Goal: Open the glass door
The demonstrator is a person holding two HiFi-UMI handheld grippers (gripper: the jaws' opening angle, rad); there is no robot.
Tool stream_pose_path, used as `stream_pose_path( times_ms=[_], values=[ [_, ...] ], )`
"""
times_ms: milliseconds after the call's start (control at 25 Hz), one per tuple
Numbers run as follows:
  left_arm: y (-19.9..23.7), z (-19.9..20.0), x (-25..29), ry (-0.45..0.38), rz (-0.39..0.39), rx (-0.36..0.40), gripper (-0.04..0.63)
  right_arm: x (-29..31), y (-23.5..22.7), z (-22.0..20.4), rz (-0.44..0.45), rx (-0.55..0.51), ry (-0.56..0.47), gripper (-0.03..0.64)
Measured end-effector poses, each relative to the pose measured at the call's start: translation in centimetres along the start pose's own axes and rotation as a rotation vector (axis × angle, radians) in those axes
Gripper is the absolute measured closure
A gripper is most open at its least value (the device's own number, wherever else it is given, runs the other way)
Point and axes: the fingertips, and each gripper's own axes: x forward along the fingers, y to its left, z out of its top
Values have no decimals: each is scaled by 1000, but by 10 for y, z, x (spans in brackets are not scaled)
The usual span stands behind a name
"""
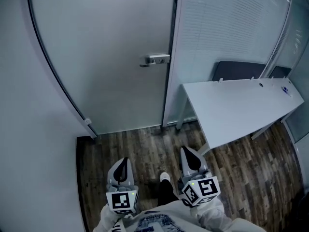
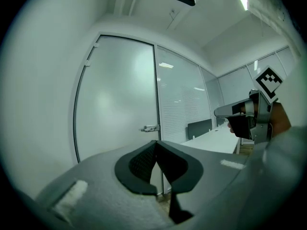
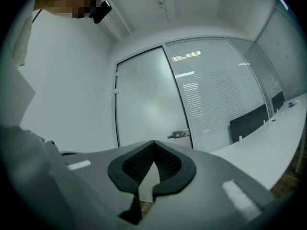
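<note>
Left gripper [image 1: 124,161], right gripper [image 1: 189,152]: both closed, empty, level.

Frosted glass door [image 1: 111,57], silver handle [image 1: 155,59], dark wood-grain floor [image 1: 142,151], white desk [image 1: 236,105]

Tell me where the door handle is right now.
In the head view, the door handle sits on the right edge of the glass door, beside the slatted partition, up and left of the white desk.

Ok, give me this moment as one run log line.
glass door: closed | door handle: untouched, ahead of both grippers | left gripper: shut, empty | right gripper: shut, empty
</note>
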Motion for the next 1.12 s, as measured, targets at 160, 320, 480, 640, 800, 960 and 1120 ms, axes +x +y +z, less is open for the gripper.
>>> stream_pose_path(
  times_ms=[160, 320, 480, 640, 800, 960, 1120],
  values=[
    [-7, 24, 75, 3, -11, 54, 592, 55, -46, 19, 21, 25, -23, 612],
    [-8, 37, 154, 24, 3, 63, 592, 107, -93, 26, 28, 54, -22, 612],
    [-23, 60, 218, 2, 4, 73, 592, 143, -136, 38, 35, 54, -16, 612],
    [-26, 69, 261, -3, 26, 103, 592, 178, -163, 45, 36, 35, -12, 612],
    [-13, 59, 281, 10, 53, 102, 592, 198, -170, 47, 33, 32, -6, 612],
    [5, 54, 296, 30, 69, 91, 592, 215, -168, 40, 37, 38, 16, 612],
    [19, 47, 316, 58, 45, 96, 529, 235, -162, 39, 31, 31, 20, 612]
  ],
)
